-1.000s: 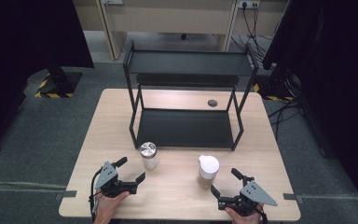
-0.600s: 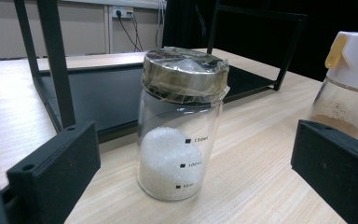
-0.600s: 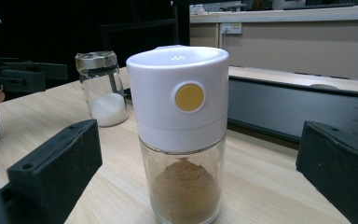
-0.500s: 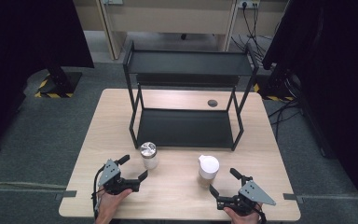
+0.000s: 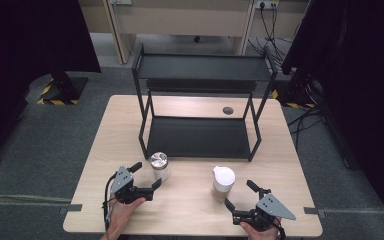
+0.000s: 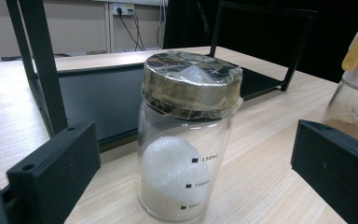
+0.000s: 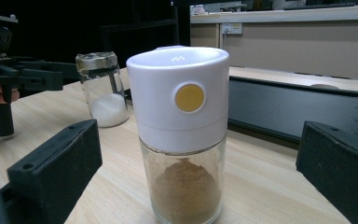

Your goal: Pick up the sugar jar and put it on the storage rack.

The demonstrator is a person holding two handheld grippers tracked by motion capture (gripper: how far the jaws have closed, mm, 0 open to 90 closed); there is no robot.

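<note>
Black jaws of the left gripper (image 5: 143,176) stand spread wide, the clear glass jar with a taped metal lid and white granules (image 6: 186,140) framed between them but untouched; that spacing suggests an approach lined up for a side grasp. The right gripper (image 5: 243,196) is likewise spread, aimed at the glass shaker with a white cap, yellow button and brown powder (image 7: 182,130), not yet in contact. Both containers stand upright just in front of the black two-tier metal rack (image 5: 200,137), probably where each is to be shelved, on the light wooden table (image 5: 190,210).
</note>
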